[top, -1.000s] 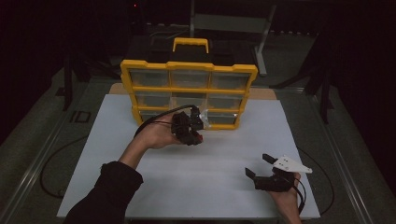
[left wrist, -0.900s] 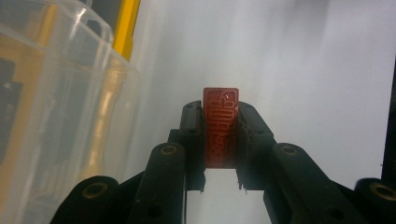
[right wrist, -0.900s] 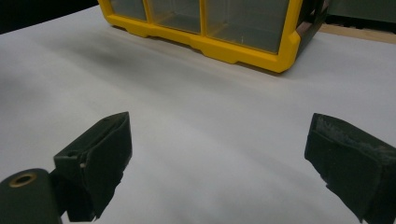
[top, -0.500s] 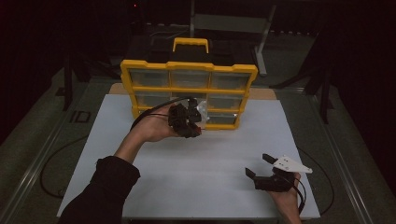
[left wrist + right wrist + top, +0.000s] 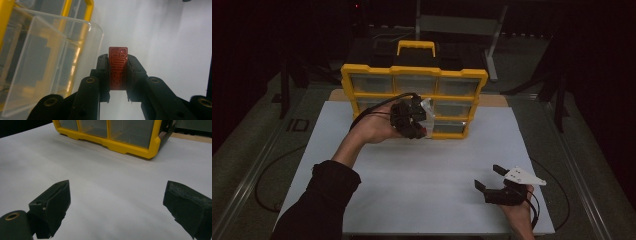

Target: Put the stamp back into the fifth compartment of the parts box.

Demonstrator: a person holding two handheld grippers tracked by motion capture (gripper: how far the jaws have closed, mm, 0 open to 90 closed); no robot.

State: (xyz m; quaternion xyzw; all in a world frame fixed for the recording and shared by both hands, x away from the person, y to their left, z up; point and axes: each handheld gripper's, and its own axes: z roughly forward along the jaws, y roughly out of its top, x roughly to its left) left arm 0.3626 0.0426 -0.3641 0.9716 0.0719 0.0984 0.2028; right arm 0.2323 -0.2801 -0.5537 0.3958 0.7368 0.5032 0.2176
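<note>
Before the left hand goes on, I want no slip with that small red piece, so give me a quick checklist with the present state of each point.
1. Red piece clamped between the left gripper pads: ok, jaws shut on it.
2. Piece sits square in the grip: ok, upright, top end standing above the jaws.
3. Clear drawer pulled out of the yellow organizer: ok, it juts beside the gripper.
4. Drawer contents: cannot tell, walls too reflective.
5. Right gripper out of the way: ok, open, low on the white table, apart from the organizer.
</note>
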